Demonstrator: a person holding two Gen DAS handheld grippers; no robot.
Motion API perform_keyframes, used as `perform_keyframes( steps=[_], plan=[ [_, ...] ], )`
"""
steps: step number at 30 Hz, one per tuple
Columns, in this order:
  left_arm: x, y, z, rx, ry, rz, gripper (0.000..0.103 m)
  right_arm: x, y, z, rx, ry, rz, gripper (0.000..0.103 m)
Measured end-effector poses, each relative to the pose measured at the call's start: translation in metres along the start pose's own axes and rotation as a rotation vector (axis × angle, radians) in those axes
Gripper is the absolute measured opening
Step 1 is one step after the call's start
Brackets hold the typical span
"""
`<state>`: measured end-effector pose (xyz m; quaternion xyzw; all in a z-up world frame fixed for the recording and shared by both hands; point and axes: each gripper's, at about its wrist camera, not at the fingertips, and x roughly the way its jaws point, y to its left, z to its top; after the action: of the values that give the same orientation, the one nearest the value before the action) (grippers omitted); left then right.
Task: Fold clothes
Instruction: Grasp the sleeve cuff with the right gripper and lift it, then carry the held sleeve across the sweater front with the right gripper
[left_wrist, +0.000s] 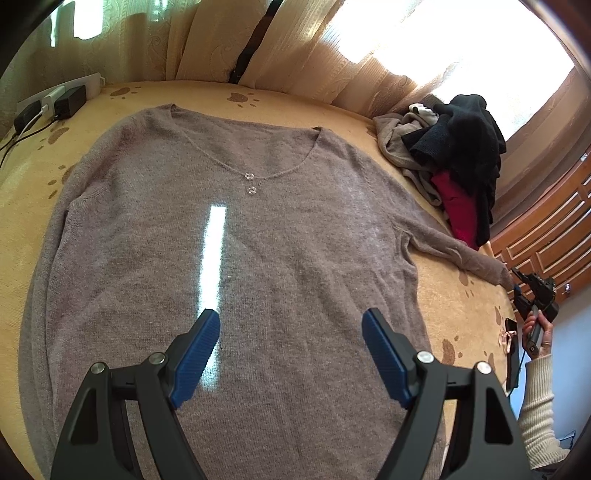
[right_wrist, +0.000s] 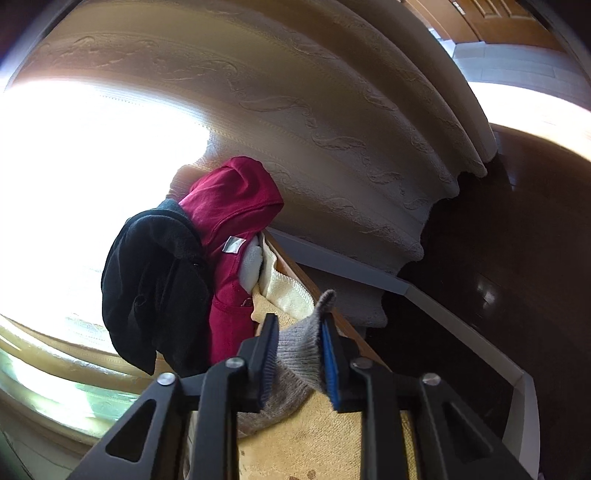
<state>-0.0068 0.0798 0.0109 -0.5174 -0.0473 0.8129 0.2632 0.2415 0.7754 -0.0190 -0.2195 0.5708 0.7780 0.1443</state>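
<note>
A grey-brown knit sweater (left_wrist: 258, 240) lies flat, front up, on a yellow paw-print blanket (left_wrist: 465, 306), neckline toward the curtains. Its two small clear buttons (left_wrist: 250, 182) sit below the neck. My left gripper (left_wrist: 290, 314) hovers open over the sweater's lower body, holding nothing. The sweater's right sleeve stretches out toward the bed's edge. There a hand in a cream sleeve (left_wrist: 535, 398) holds my right gripper (left_wrist: 532, 291). In the right wrist view, the right gripper (right_wrist: 299, 321) is shut on the sleeve cuff (right_wrist: 299, 350), whose tip pokes up past the fingers.
A pile of black, red and grey clothes (left_wrist: 454, 155) sits at the blanket's far right corner, seen close in the right wrist view (right_wrist: 166, 295). A power strip with chargers (left_wrist: 55, 99) lies far left. Curtains (left_wrist: 295, 48) hang behind; wooden drawers (left_wrist: 554, 243) stand to the right.
</note>
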Motion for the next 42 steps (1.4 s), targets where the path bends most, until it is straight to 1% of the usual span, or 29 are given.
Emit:
perform_keyframes(
  steps=[1, 4, 13, 19, 22, 24, 28, 31, 37, 42],
  plan=[
    [0.0, -0.001, 0.001, -0.001, -0.001, -0.002, 0.083, -0.001, 0.002, -0.001, -0.008, -0.003, 0.004, 0.012],
    [0.002, -0.003, 0.001, 0.003, 0.002, -0.006, 0.083, -0.006, 0.008, -0.004, -0.031, -0.014, 0.016, 0.006],
    [-0.004, -0.002, 0.0, 0.009, -0.006, -0.014, 0.083, -0.018, 0.025, -0.013, -0.101, -0.045, 0.051, 0.005],
    [-0.016, 0.006, -0.003, -0.002, -0.03, -0.029, 0.083, -0.038, 0.084, -0.02, -0.183, -0.089, 0.15, 0.005],
    [-0.022, 0.012, -0.007, -0.005, -0.04, -0.039, 0.083, -0.036, 0.124, -0.029, -0.237, -0.078, 0.189, 0.005],
    [-0.027, 0.017, -0.01, -0.01, -0.048, -0.044, 0.083, -0.028, 0.15, -0.037, -0.263, -0.055, 0.217, 0.005],
    [-0.039, 0.035, -0.015, -0.033, -0.067, -0.052, 0.083, -0.003, 0.205, -0.064, -0.319, 0.007, 0.281, 0.005],
    [-0.049, 0.05, -0.017, -0.048, -0.087, -0.052, 0.083, 0.016, 0.25, -0.094, -0.38, 0.059, 0.339, 0.005],
    [-0.069, 0.086, -0.02, -0.086, -0.135, -0.065, 0.083, 0.064, 0.344, -0.161, -0.519, 0.164, 0.42, 0.005],
    [-0.086, 0.119, -0.02, -0.123, -0.171, -0.061, 0.083, 0.112, 0.408, -0.226, -0.608, 0.274, 0.464, 0.005]
  ],
)
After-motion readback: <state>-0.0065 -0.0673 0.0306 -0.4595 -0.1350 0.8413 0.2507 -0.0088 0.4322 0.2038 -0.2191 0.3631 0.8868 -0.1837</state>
